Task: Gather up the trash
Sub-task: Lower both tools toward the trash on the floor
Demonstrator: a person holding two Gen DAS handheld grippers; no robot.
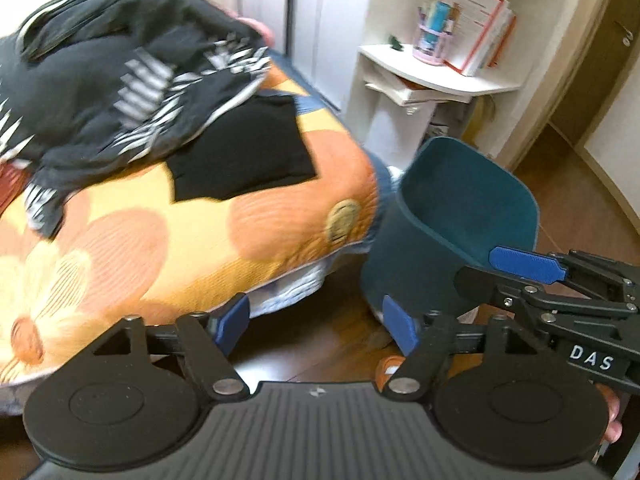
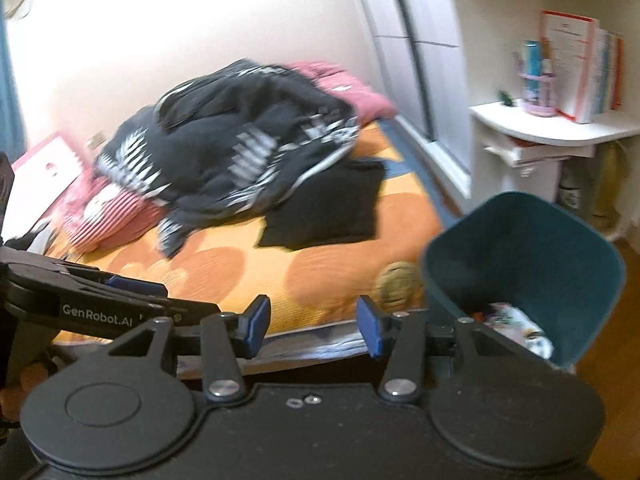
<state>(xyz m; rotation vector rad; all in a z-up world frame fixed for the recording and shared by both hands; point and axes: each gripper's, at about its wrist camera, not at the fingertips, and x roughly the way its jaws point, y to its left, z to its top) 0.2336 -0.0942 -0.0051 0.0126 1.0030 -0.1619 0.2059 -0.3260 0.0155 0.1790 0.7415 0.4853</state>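
Observation:
A teal waste bin [image 1: 452, 216] stands on the wood floor at the foot of the bed; it also shows in the right wrist view [image 2: 532, 256], with white printed trash [image 2: 516, 328] lying inside. My left gripper [image 1: 318, 330] is open and empty, low over the floor beside the bed edge. My right gripper [image 2: 314, 326] is open and empty, just left of the bin. In the left wrist view the right gripper's fingers [image 1: 524, 262] reach toward the bin's near rim.
A bed with an orange floral cover [image 1: 180, 232] holds a black patterned garment [image 1: 120, 80], a flat black cloth [image 1: 244, 152] and a red striped pillow [image 2: 104, 208]. A white shelf unit [image 1: 440, 76] with books and a pen cup stands behind the bin.

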